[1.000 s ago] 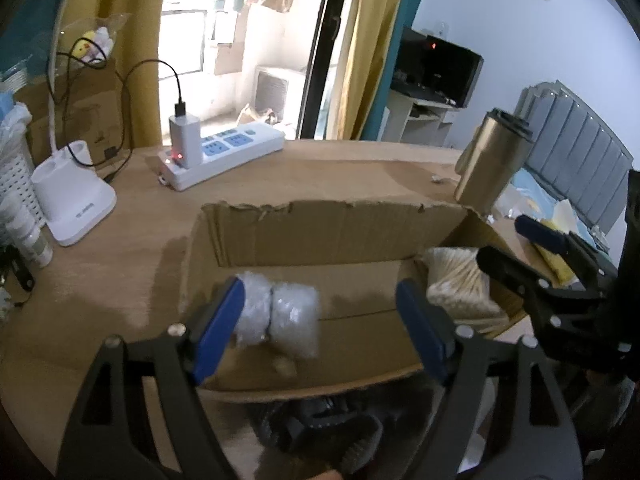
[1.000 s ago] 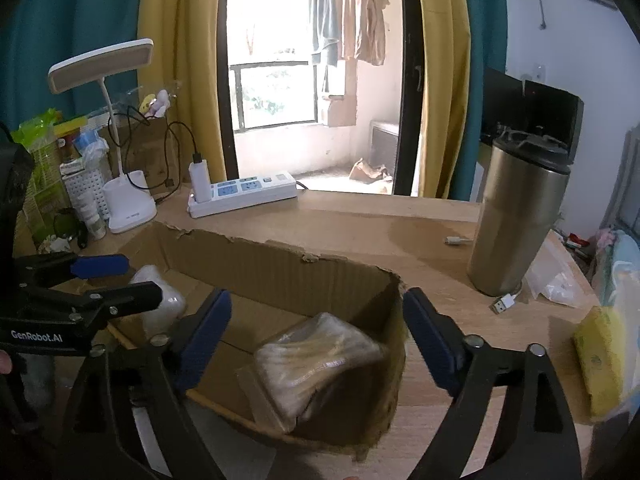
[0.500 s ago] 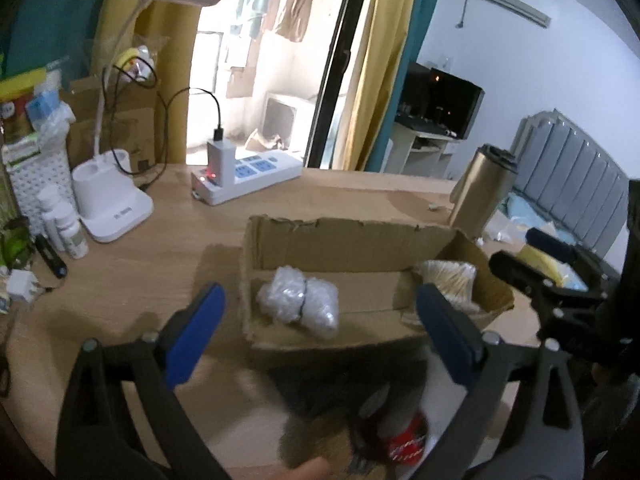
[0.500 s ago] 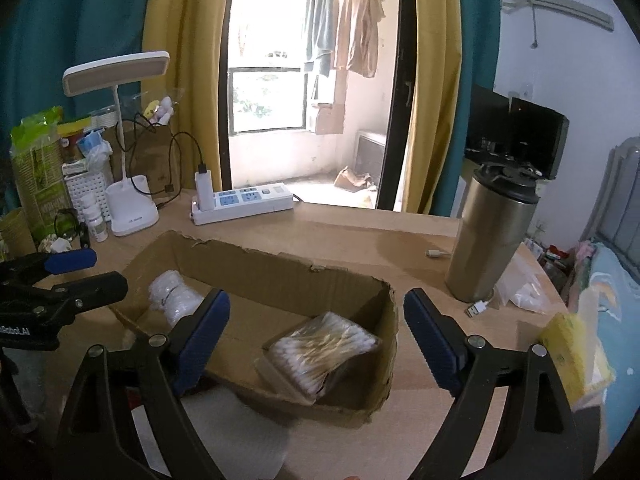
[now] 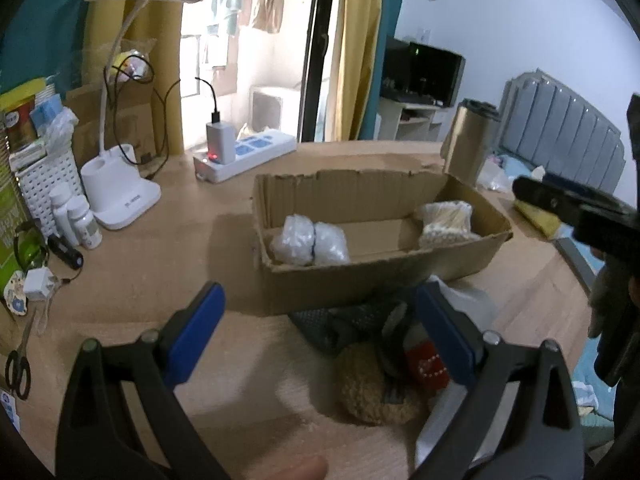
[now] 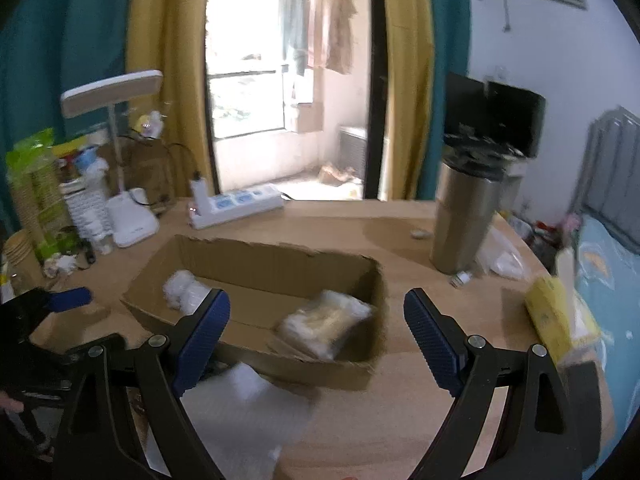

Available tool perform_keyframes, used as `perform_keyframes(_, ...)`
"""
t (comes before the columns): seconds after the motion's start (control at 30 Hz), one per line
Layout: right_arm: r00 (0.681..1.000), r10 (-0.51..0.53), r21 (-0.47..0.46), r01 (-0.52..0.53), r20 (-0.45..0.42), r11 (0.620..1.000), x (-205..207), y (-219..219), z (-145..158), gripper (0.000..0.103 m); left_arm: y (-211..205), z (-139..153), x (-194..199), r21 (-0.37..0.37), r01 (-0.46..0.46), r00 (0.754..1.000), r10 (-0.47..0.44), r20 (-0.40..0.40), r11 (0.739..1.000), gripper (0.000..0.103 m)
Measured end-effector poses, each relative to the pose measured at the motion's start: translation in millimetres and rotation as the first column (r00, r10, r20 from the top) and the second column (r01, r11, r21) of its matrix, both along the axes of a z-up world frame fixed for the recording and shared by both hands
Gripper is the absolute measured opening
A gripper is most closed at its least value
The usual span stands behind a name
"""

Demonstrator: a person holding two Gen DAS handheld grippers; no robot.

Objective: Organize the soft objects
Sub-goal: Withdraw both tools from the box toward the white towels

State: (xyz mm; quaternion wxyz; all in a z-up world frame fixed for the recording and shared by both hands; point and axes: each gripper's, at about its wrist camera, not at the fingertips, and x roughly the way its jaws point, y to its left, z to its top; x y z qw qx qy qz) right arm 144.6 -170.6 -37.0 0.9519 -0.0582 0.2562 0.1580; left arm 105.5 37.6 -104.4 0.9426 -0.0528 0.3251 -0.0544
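Cardboard box [image 5: 372, 280] sits mid table [image 5: 168, 280] w/ two white puffy bags [image 5: 310, 238] at its left end & a pack of cotton swabs [image 5: 444, 222] at the right. Left claw [image 5: 320, 320] wide, holding nothing, above a pile of soft stuff [image 5: 372, 356] in front of the box. Right claw [image 6: 316, 328] also wide, empty, just short of the box.

Between the spread left claw [image 5: 320, 320] fingers lies a pile of soft things [image 5: 376, 364]. Just beyond stands the cardboard box [image 5: 360, 280]; bare bench [image 5: 132, 292] opens leftward.
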Motion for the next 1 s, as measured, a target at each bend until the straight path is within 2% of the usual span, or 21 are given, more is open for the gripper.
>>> perform_keyframes(0.17,0.997,-0.065,-0.018,0.065,-0.028,0.998,-8.9,-6.2,-0.5,0.091,8.0,-6.8,-10.8,-0.014,-0.004,1.000,0.004,0.015,1.000,0.098)
perform_keyframes(0.27,0.996,-0.092,-0.024,0.092,0.016,0.995,-24.7,-5.3,6.4,0.091,8.7,-11.6,-17.2,0.003,0.014,1.000,-0.014,0.014,1.000,0.098)
perform_keyframes(0.43,0.993,-0.113,-0.003,0.113,0.023,0.994,-41.1,-6.3,7.2,0.091,6.5,-24.5,-26.5,0.008,0.031,1.000,-0.031,0.001,0.999,0.098)
perform_keyframes(0.8,0.984,-0.163,-0.010,0.163,-0.075,0.987,-65.6,-8.9,-38.2,0.091,11.4,-33.5,-61.5,0.026,0.029,1.000,-0.029,-0.009,0.999,0.098)
perform_keyframes(1.0,0.985,-0.119,-0.028,0.116,-0.125,0.993,-82.9,1.1,-62.1,0.091,18.3,-43.9,-68.6,0.028,0.012,0.999,-0.011,-0.053,1.000,0.098)
